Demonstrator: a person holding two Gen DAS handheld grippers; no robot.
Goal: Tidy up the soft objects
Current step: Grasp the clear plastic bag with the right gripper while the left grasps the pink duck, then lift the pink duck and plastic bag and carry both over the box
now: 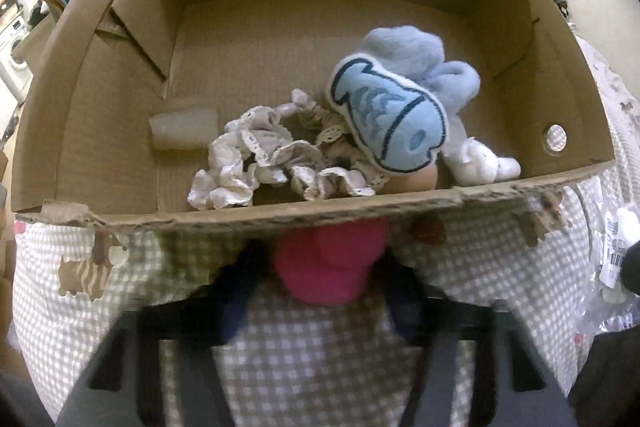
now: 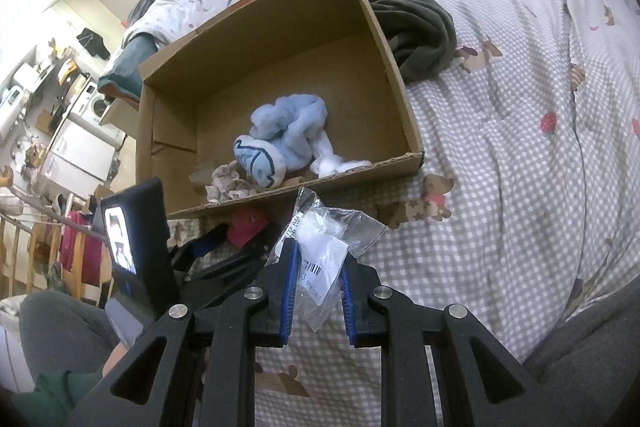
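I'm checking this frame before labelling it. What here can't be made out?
- Pink soft item in the left gripper: left wrist view blurs it, and the cardboard box's front wall cuts off its top.
- Contents of the clear plastic bag in the right gripper: right wrist view shows only white stuff; label print too small.
- Peach object under the blue fish plush: mostly covered.

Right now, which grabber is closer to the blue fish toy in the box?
Left. The left gripper, holding a pink thing, is just outside the box wall near the fish toy. The right gripper, holding a plastic bag, sits farther back.
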